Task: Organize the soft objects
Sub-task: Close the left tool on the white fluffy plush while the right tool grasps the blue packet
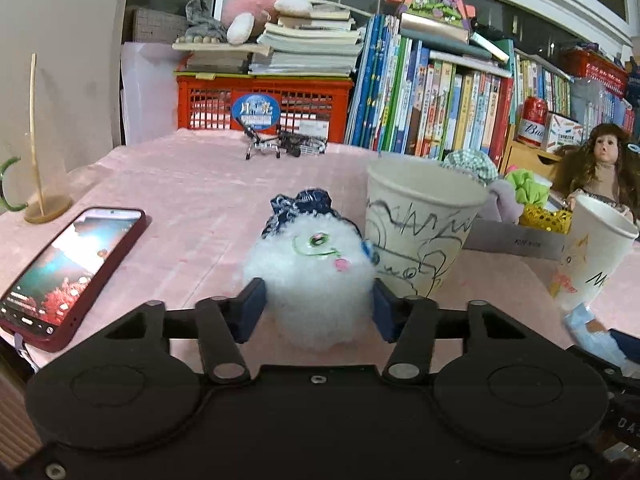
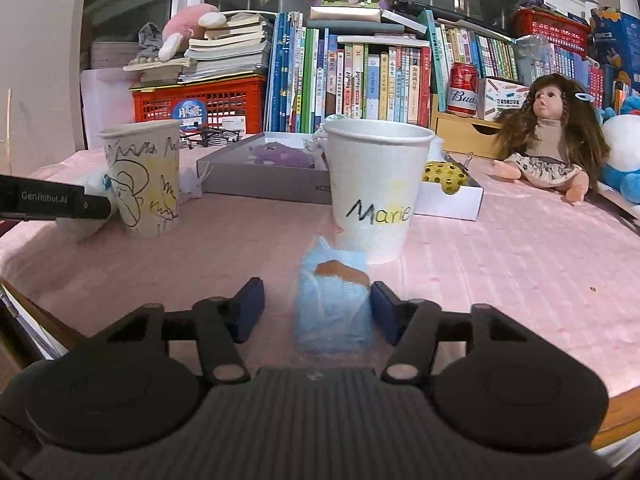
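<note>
A white fluffy ball toy (image 1: 310, 276) with a blue-and-white cap and a drawn face sits on the pink tablecloth (image 1: 192, 184), between the open pads of my left gripper (image 1: 318, 312). It stands next to a scribbled paper cup (image 1: 416, 232). In the right wrist view a light blue soft pouch (image 2: 332, 304) with an orange patch lies between the open pads of my right gripper (image 2: 318, 312), touching the right pad. It lies just in front of the paper cup marked "Marie" (image 2: 374, 188). The scribbled cup (image 2: 142, 176) is at the left there.
A red-cased phone (image 1: 68, 272) lies at the left. A grey shallow box (image 2: 268, 176) holds purple and green soft things. A doll (image 2: 552, 140) sits at the right. Books, a red crate (image 1: 264, 104) and a beer can (image 2: 463, 88) line the back.
</note>
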`<state>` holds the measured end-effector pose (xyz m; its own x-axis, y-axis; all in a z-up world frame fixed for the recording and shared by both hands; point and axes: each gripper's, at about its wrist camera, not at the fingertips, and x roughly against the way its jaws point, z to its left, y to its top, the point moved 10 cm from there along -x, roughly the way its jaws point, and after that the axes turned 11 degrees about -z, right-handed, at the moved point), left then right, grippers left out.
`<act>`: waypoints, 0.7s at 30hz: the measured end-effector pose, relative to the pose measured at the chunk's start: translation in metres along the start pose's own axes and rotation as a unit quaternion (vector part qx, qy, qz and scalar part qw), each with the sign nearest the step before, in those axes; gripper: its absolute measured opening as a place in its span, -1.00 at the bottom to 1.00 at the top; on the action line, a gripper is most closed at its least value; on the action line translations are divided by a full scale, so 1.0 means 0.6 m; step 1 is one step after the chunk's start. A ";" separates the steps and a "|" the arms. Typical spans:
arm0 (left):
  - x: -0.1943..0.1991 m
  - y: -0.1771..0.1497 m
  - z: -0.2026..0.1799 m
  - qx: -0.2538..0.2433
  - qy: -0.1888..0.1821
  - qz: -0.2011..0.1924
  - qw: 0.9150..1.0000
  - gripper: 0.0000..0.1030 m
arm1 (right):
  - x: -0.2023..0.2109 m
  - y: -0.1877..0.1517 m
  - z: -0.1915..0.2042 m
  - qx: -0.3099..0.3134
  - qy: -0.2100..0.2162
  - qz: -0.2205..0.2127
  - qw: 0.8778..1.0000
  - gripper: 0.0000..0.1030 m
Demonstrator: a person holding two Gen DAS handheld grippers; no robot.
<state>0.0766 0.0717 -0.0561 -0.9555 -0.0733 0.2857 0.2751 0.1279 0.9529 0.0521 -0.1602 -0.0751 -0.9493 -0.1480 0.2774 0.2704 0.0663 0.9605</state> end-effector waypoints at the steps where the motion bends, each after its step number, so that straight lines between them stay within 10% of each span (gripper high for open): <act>1: 0.003 0.004 -0.001 -0.003 -0.003 -0.004 1.000 -0.26 | 0.000 0.001 0.002 0.001 0.001 -0.001 1.000 0.04; 13: 0.008 0.007 0.001 -0.005 0.003 0.000 1.000 -0.21 | 0.003 0.005 0.002 -0.007 0.000 -0.004 1.000 -0.18; 17: 0.001 0.002 0.006 -0.010 0.023 -0.002 1.000 0.44 | 0.001 0.005 -0.003 -0.011 -0.003 -0.003 1.000 -0.17; 21: -0.017 -0.004 0.010 0.004 0.023 0.009 1.000 0.47 | 0.001 0.004 -0.003 -0.010 -0.005 -0.003 1.000 -0.17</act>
<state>0.0848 0.0781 -0.0618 -0.9443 -0.1169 0.3075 0.2913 0.1375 0.9467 0.0526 -0.1618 -0.0726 -0.9526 -0.1381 0.2711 0.2672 0.0461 0.9625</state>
